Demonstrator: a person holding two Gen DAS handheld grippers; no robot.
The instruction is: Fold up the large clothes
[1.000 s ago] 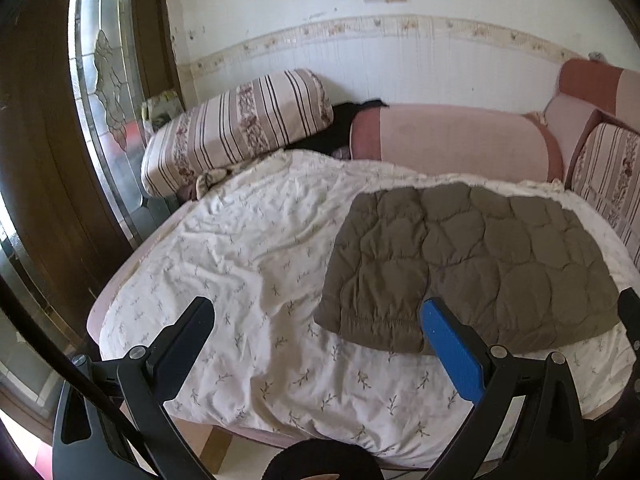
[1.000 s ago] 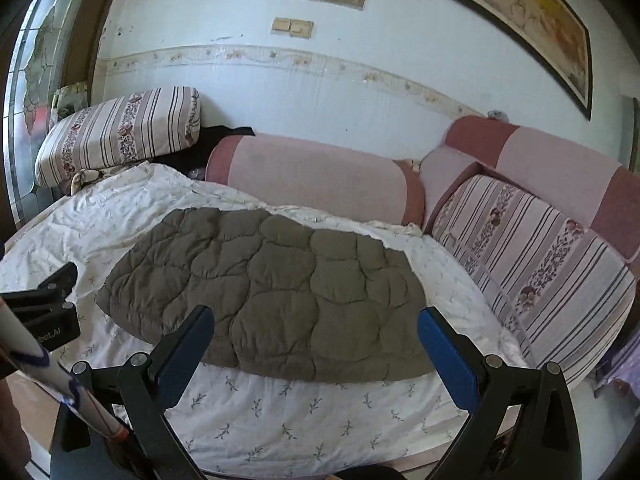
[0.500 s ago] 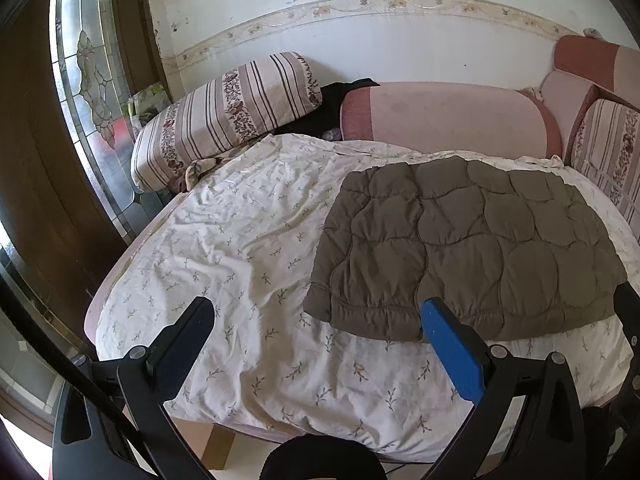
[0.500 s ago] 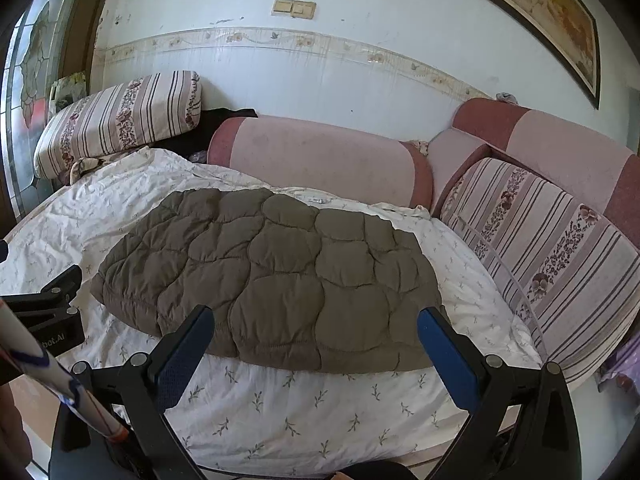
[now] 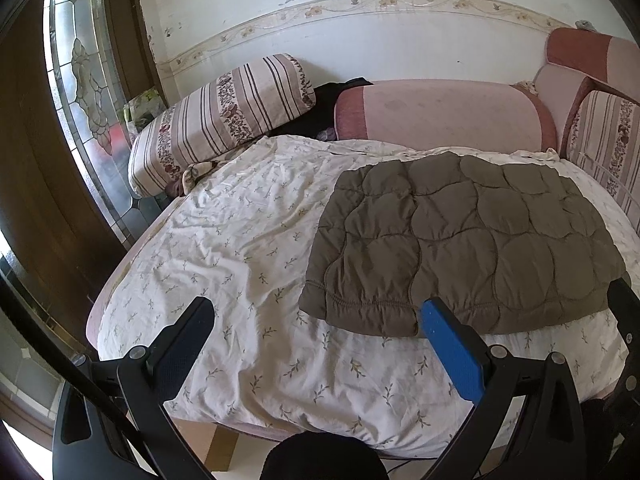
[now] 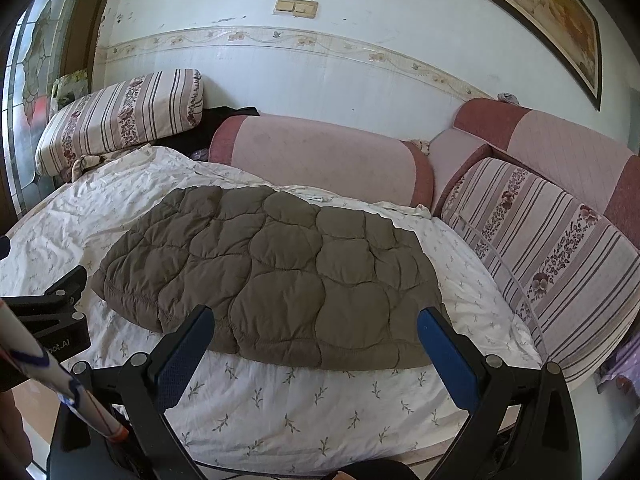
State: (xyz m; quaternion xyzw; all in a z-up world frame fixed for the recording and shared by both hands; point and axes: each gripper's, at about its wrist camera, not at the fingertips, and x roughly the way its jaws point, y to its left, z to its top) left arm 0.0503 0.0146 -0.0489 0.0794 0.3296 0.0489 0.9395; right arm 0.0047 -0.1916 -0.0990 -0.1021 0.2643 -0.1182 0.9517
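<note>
**Both grippers open, jacket lying crosswise ahead**

Nearest the cameras, the left gripper (image 5: 316, 320) and the right gripper (image 6: 316, 330) hover above the near edge of the bed, each with its jaws spread wide and nothing between them. Neither touches any cloth.

Just beyond them lies the quilted olive jacket (image 6: 276, 272), flat and already partly folded on the white floral sheet (image 5: 240, 248). Its long axis runs left to right across the bed, roughly parallel to the near edge. From the left gripper it lies ahead and to the right, its elastic-hemmed end (image 5: 360, 312) nearest, just past the blue finger. From the right gripper it lies straight ahead, spanning the whole gap between the fingers, so the right hand seems the better centred on it, while the left is nearer the hemmed end. A next fold would likely bring one end over the other along that axis.

Farther back, a striped pillow (image 5: 224, 120) and pink bolsters (image 6: 320, 160) line the wall.
</note>
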